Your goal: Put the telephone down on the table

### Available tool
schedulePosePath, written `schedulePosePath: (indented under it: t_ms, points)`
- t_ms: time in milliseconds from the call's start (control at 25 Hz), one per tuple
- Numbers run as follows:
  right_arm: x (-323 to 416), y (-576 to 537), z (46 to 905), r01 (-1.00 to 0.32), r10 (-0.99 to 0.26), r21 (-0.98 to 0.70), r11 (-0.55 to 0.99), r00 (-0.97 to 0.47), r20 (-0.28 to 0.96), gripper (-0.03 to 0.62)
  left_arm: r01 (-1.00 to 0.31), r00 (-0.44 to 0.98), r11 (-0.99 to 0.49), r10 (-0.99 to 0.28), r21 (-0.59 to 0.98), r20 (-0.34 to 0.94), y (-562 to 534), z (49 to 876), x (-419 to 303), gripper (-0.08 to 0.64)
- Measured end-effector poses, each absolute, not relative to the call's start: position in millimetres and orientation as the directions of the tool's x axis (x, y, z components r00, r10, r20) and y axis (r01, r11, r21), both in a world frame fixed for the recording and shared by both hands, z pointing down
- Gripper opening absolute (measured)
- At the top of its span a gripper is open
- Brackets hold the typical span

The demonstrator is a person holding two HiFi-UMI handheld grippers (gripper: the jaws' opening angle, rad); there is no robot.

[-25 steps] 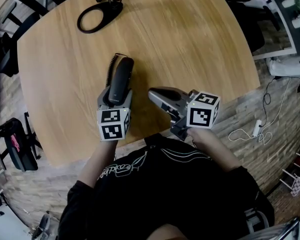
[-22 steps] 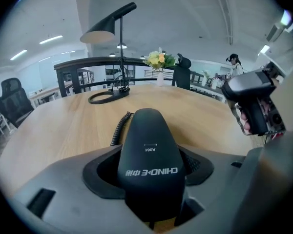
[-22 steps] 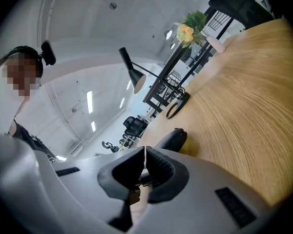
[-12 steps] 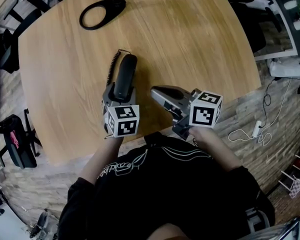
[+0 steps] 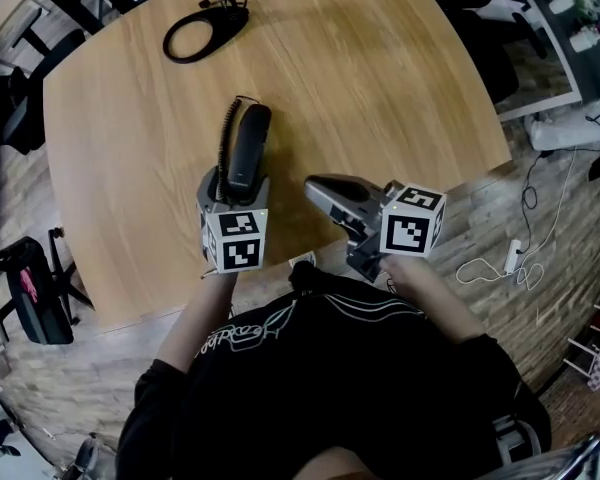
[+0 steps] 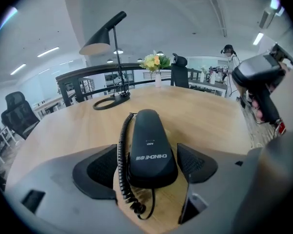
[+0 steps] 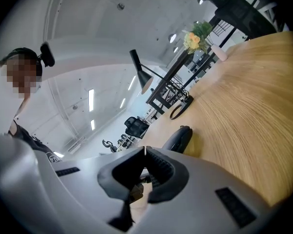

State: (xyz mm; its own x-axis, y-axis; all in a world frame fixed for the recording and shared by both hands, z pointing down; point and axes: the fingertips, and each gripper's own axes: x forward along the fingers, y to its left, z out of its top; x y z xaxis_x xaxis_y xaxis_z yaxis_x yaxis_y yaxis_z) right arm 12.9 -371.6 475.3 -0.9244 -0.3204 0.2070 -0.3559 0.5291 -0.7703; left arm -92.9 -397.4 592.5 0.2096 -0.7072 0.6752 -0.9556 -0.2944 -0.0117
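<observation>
Your bench (image 5: 380, 78) is a rounded slab of pale wood grain, bare over most of its top. The telephone (image 5: 248, 151) lies flat on it, towards the 7 o'clock edge in the head view, with its long axis running from 6 to 12 and its coiled cord (image 5: 223, 138) bunched along the 9 o'clock side. Your left hand-held gripper (image 6: 147, 165) straddles the near end of the telephone: its jaws are opening, and both pads stand clear of the black casing, with bench wood showing in the gaps. Your right hand-held gripper (image 7: 145, 155) hangs over the 5 o'clock edge, tilted, jaws pressed together with nothing between them.

At 11 o'clock on the bench sits the ring base of a black desk lamp (image 5: 202, 30). Beyond the far rim, the left gripper view shows a vase of flowers (image 6: 156, 65), a dark railing (image 6: 88, 77) and an office chair (image 6: 17, 113) under a white ceiling with strip lights. The plank floor (image 5: 500, 228) at 3 o'clock carries a loose white cable (image 5: 510, 258).
</observation>
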Motion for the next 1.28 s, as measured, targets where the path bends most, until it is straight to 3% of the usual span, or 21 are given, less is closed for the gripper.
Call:
schedulePosePath:
  t_ms: [400,560,600,720,1040,1280]
  points:
    - [0,-297,423,-0.348,-0.368,-0.721,0.599,-0.920,0.138,0.041,-0.954,0.292,-0.274,-0.766,0.120,0.573,-313,508,-126,0.357]
    - [-20,-252,399,-0.320,-0.370,-0.702,0.637,-0.925,0.086,0.041,-0.919,0.393,-0.331,-0.775,0.213,0.495,-265,465,-135,0.354]
    - [-24,-239,394,-0.314,-0.369,-0.696,0.645,-0.926,0.076,0.041,-0.906,0.424,-0.351,-0.771,0.238,0.475,-250,455,-134,0.338]
    - [-34,-197,380,-0.307,-0.368,-0.680,0.666,-0.928,0.059,0.041,-0.876,0.480,-0.389,-0.763,0.284,0.433,-204,432,-134,0.191]
    - [-35,-107,358,-0.359,-0.426,-0.634,0.685,-0.903,0.051,0.040,-0.729,0.676,-0.588,-0.699,0.349,0.233,-117,371,-113,0.021]
    - [-29,-47,360,-0.378,-0.448,-0.627,0.681,-0.892,0.051,0.041,-0.686,0.711,-0.618,-0.681,0.382,0.175,-63,362,-108,0.006]
